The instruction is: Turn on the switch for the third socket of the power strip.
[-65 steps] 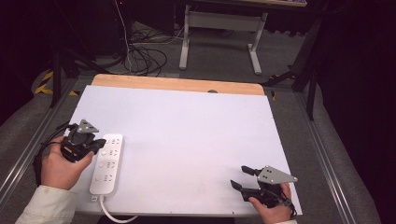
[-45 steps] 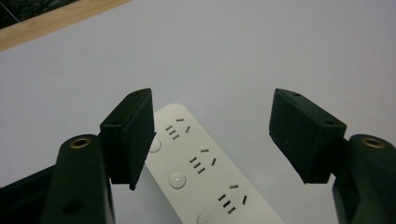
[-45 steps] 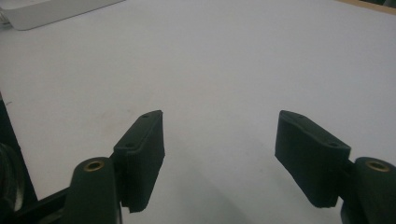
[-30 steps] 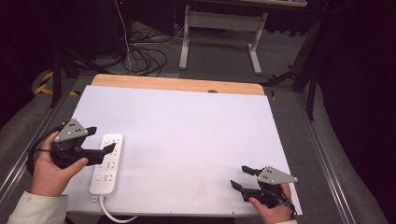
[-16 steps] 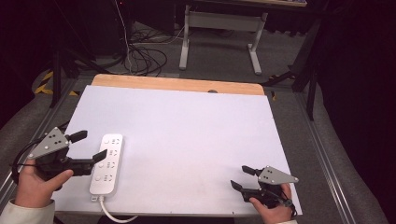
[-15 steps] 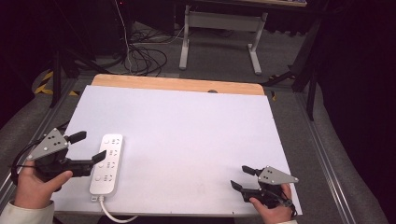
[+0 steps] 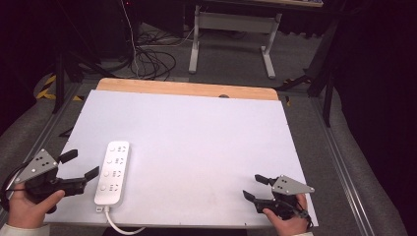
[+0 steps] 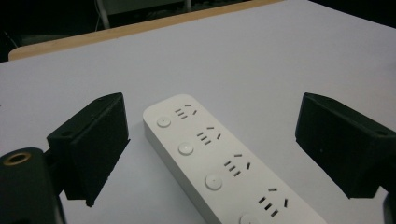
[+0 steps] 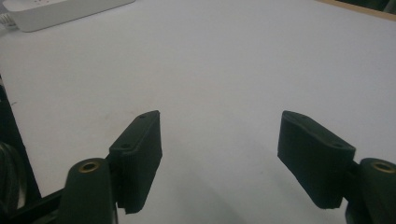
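Item: white power strip, flat on worktop nr front-left corner, lengthwise front-to-back. L gripper just beside strip, jaws wide apart, holding nothing. R gripper at front-right corner, jaws wide, nothing held.

Just ahead of our left gripper lies a white power strip, its round buttons white too and its socket slots showing as small dark dashes in rows. Our left gripper is black, topped by a grey three-cornered plate, with a brass-coloured ring near its left jaw. Our right gripper is black and grey likewise. Under both spreads a pale white-lilac sheet, plain and unpatterned, with a light wooden edge beyond it.
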